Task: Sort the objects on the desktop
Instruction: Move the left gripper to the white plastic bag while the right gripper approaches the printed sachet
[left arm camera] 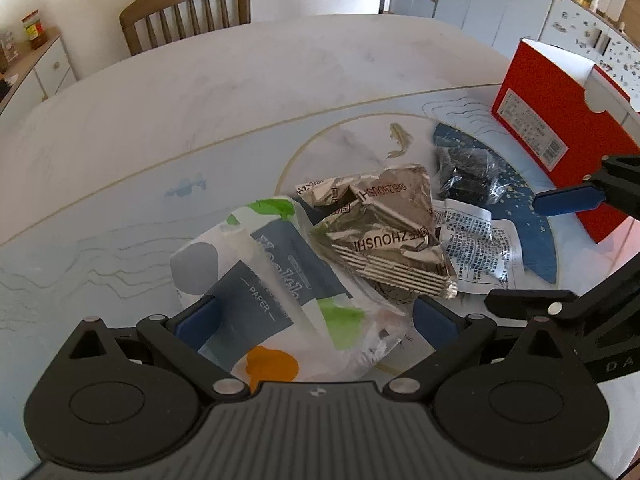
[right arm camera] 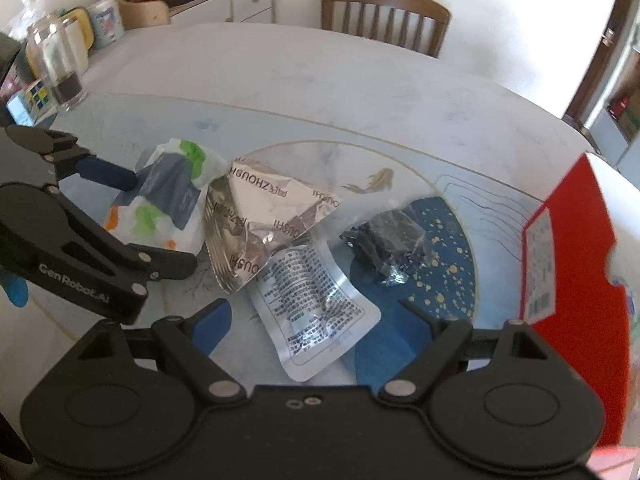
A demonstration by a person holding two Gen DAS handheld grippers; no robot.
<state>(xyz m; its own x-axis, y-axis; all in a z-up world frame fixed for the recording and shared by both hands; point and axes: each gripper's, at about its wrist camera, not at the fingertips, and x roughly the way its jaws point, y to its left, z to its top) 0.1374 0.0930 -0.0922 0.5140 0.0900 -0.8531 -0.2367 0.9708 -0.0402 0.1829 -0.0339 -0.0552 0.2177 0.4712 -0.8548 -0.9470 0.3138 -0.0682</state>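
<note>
A tissue pack (left arm camera: 260, 280) with grey, green and orange print lies between the open fingers of my left gripper (left arm camera: 316, 320); it also shows in the right wrist view (right arm camera: 168, 200). A crumpled silver foil bag (left arm camera: 380, 224) (right arm camera: 264, 216) lies beside it. A flat silver sachet (left arm camera: 476, 248) (right arm camera: 316, 312) with printed text lies between the open fingers of my right gripper (right arm camera: 312, 332). A dark crumpled plastic wrapper (left arm camera: 464, 172) (right arm camera: 388, 244) sits further back. A red box (left arm camera: 560, 136) (right arm camera: 568, 264) stands at the right.
The items lie on a pale table mat (left arm camera: 120, 248) with a fish print. A wooden chair (left arm camera: 188, 8) stands behind the table. A glass jar (right arm camera: 60, 68), a Rubik's cube (right arm camera: 36, 96) and cups stand at the far left in the right wrist view.
</note>
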